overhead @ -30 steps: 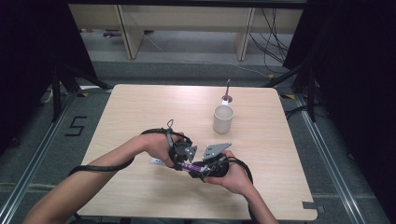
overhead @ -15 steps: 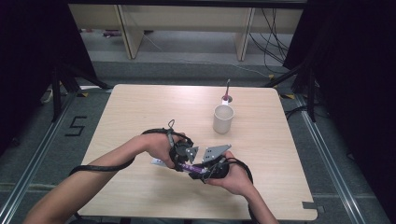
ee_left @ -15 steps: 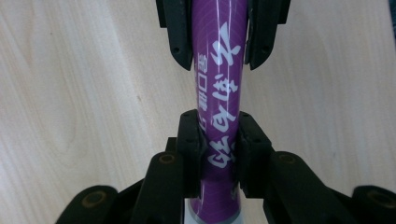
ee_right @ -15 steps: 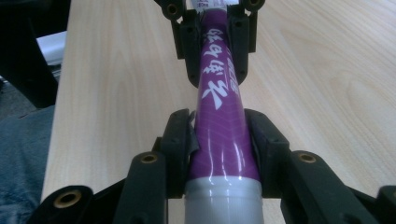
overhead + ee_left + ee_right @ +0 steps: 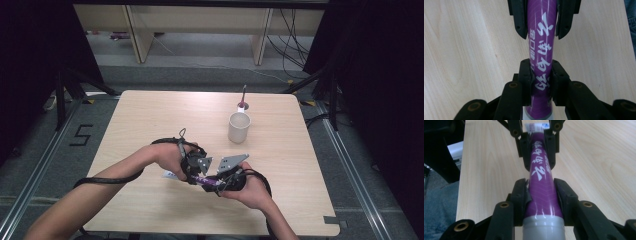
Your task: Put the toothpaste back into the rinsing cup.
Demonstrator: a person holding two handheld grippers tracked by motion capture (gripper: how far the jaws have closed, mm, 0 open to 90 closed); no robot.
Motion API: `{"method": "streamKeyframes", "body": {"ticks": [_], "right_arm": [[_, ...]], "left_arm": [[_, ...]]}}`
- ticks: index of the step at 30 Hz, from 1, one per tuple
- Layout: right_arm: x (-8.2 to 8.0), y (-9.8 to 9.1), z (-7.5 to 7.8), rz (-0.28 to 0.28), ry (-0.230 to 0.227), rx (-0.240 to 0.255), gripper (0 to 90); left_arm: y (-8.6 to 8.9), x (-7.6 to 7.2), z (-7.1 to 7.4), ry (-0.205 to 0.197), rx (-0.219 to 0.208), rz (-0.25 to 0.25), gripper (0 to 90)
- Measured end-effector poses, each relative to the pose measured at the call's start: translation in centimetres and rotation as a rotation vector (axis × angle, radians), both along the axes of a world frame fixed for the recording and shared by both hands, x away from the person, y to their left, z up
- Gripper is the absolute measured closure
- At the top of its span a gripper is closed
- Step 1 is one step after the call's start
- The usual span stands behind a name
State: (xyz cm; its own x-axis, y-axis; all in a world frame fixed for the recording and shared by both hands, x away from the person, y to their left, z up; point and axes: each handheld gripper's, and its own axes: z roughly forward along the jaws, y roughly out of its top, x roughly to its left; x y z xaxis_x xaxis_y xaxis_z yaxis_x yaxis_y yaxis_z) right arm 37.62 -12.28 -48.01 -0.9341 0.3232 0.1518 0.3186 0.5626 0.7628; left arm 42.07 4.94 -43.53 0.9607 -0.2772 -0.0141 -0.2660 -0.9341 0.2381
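A purple tube with white characters and a grey-white end is held level just above the table's near middle, between my two grippers, which face each other. My left gripper is shut on it, its pads pressing both sides of the tube. My right gripper grips the wider part near the grey-white end. Its jaws have just been closing on the tube, and its pads press against it. The opposite gripper shows farther along the tube in each gripper view.
A white cup stands upright right of the table's centre. Behind it, a thin dark stick rises from a small pink-and-white base. The light wooden table extends left and right of the hands. Cables trail from both grippers.
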Motion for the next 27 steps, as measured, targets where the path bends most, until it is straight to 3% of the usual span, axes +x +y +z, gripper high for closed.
{"method": "streamKeyframes", "body": {"ticks": [1,3,6,7,11,13,17,18,19,23,24,27], "right_arm": [[-0.03,0.05,0.01,-0.006,-0.02,0.003,64.5],[-0.24,0.23,-0.01,-0.015,-0.003,-0.006,64.1],[-0.29,0.2,0.11,-0.026,-0.012,-0.01,63.0],[-0.12,0.17,0.14,-0.01,-0.039,-0.007,62.1],[-0.2,0.0,0.43,-0.011,-0.027,-0.015,58.3],[-0.35,-0.14,0.63,-0.027,-0.004,-0.009,58.8],[-0.01,-0.13,0.68,-0.014,-0.032,-0.002,60.1],[-0.1,-0.02,0.74,-0.02,-0.019,-0.005,60.9],[0.04,0.03,0.74,-0.014,-0.04,-0.007,62.1],[-0.04,0.31,0.8,-0.029,-0.015,-0.024,63.9],[0.13,0.3,0.85,-0.011,-0.045,-0.034,64.0],[0.08,0.4,0.94,-0.013,-0.04,-0.044,64.0]], "left_arm": [[0.01,0.04,0.04,-0.007,0.002,-0.005,74.2],[0.06,0.05,0.09,-0.005,0.01,-0.004,74.3],[0.12,0.04,0.26,-0.011,0.003,-0.001,74.5],[0.13,0.02,0.31,-0.015,0.004,-0.002,74.5],[0.3,0.12,0.35,-0.017,0.006,0.007,74.6],[0.35,0.24,0.42,-0.017,0.008,0.004,74.6],[0.14,0.21,0.45,-0.023,0.02,0.003,74.6],[0.09,0.21,0.47,-0.022,0.021,0.002,74.6],[0.04,0.2,0.47,-0.022,0.02,0.001,74.6],[-0.12,0.15,0.48,-0.024,0.031,0.004,74.6],[-0.14,0.16,0.5,-0.026,0.032,0.003,74.6],[-0.17,0.16,0.55,-0.026,0.034,0.003,74.7]]}}
